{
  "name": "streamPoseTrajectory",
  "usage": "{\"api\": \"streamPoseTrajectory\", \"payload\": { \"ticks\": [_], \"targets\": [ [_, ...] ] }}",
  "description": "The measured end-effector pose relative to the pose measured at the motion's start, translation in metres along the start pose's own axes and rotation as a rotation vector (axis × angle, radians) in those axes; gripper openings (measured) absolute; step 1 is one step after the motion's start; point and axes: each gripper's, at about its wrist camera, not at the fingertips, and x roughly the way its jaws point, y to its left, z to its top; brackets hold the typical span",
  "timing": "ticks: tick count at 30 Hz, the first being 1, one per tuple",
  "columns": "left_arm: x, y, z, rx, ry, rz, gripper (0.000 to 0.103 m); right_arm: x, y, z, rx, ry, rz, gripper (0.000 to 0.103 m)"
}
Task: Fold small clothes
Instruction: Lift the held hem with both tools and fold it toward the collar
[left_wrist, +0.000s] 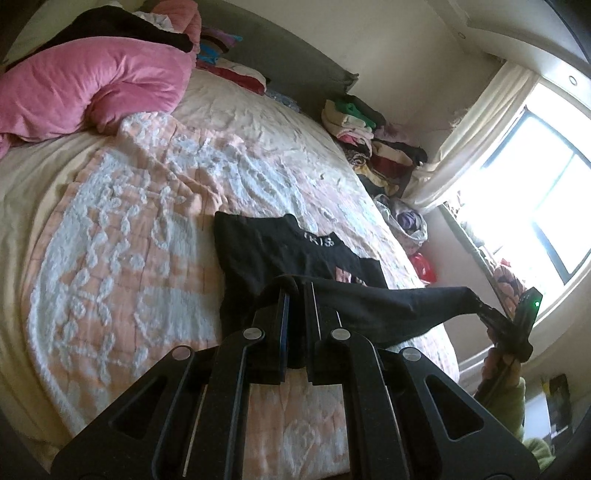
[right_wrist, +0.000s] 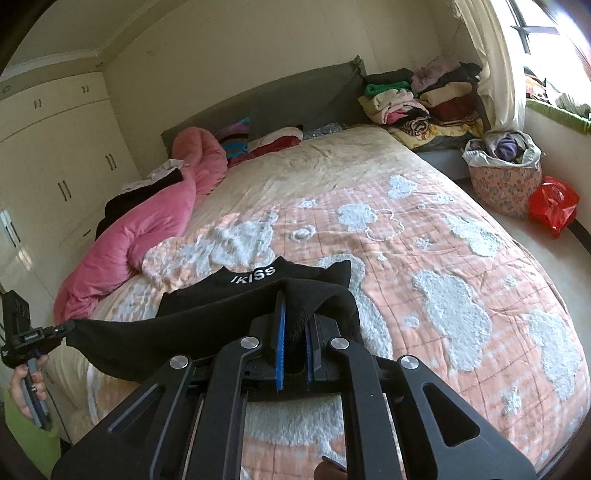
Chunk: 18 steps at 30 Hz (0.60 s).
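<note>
Closest to my lens, left gripper (left_wrist: 297, 295) is clenched on one end of the black garment (left_wrist: 280, 247), lifting that edge off the pink quilt (left_wrist: 147, 206) on the bed. Rightward, right gripper (right_wrist: 293, 325) clamps the other end, fabric stretched between them.

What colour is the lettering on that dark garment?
White, on the black garment; the right wrist view shows it best.

A pink duvet (right_wrist: 147, 225) lies bunched along the bed's left edge, on a peach quilt (right_wrist: 443, 258) with white tufted patches. Folded clothes (right_wrist: 417, 103) are stacked past the headboard's right corner; a patterned basket (right_wrist: 504, 184) and red bag (right_wrist: 552, 205) stand beside the right edge.
</note>
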Motion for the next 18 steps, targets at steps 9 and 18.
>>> {"api": "streamPoseTrajectory", "payload": {
  "ticks": [9, 18],
  "targets": [
    [0.028, 0.0, 0.032, 0.013, -0.024, 0.035, 0.001, 0.029, -0.005, 0.019, 0.003, 0.019, -0.039, 0.007],
    [0.064, 0.004, 0.065, 0.05, 0.008, 0.093, 0.001, 0.07, -0.007, 0.036, -0.01, 0.066, -0.081, 0.007]
  ]
}}
